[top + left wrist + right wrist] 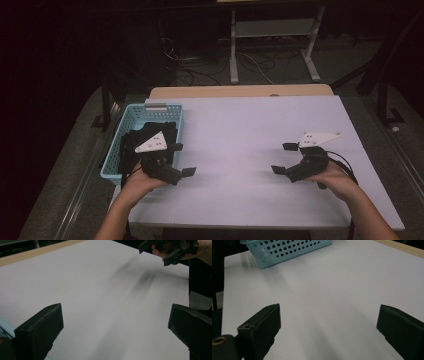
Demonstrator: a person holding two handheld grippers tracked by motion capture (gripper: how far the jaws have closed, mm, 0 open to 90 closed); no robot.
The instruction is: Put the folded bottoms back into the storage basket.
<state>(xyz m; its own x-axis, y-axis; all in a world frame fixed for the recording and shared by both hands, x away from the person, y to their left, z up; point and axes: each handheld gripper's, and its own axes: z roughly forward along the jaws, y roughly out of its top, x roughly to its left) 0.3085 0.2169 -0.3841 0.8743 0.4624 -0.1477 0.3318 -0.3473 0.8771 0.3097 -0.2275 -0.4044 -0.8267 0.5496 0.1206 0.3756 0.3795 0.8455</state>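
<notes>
High view: the left hand-held gripper hovers at the worktop's 8 o'clock, jaws spread wide, nothing between them, pointing toward 3 o'clock. Just beside it, at 9 o'clock, stands a light-blue perforated basket against the left edge; the dark contents inside are probably folded black fabric, though the dim light leaves this uncertain. The right hand-held gripper hovers at 4 o'clock, jaws likewise spread and empty, pointing toward 9 o'clock, well apart from the basket. Right gripper view: the basket wall sits at 11 o'clock beyond bare white surface. Left gripper view: the other gripper appears at 1 o'clock, held in the person's hand.
</notes>
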